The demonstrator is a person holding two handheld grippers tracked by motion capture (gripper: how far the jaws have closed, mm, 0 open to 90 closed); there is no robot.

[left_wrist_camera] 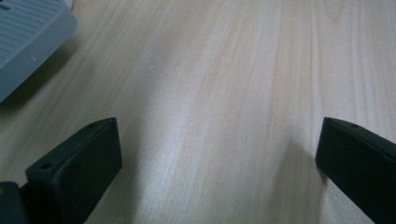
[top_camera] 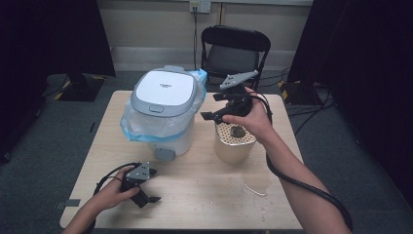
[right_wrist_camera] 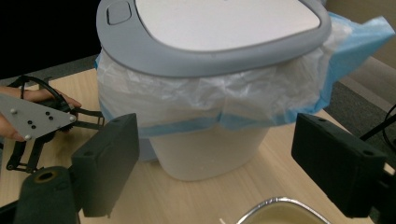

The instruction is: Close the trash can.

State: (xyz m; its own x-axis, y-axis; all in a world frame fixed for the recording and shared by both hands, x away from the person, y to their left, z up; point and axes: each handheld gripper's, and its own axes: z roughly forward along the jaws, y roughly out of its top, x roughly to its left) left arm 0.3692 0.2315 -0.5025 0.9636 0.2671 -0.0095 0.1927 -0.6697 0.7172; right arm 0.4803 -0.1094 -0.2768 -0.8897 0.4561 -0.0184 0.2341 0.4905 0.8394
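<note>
A white pedal bin (top_camera: 165, 112) with a shut grey lid and a blue-edged plastic liner stands at the table's back left; it looms large in the right gripper view (right_wrist_camera: 210, 93). Right of it stands a cream perforated canister (top_camera: 234, 144) with a dark lump inside; its metal rim (right_wrist_camera: 280, 210) shows below my right jaws. My right gripper (top_camera: 214, 106) (right_wrist_camera: 215, 163) hovers open just above the canister, facing the bin, with nothing between its jaws. My left gripper (top_camera: 155, 185) (left_wrist_camera: 217, 154) rests open on the table's front left, near the bin's grey pedal (left_wrist_camera: 28, 42).
The wooden table (top_camera: 204, 204) carries a pale spill with small crumbs (top_camera: 255, 187) in front of the canister. A black folding chair (top_camera: 235, 48) stands behind the table's far edge. Dark drapes hang on both sides.
</note>
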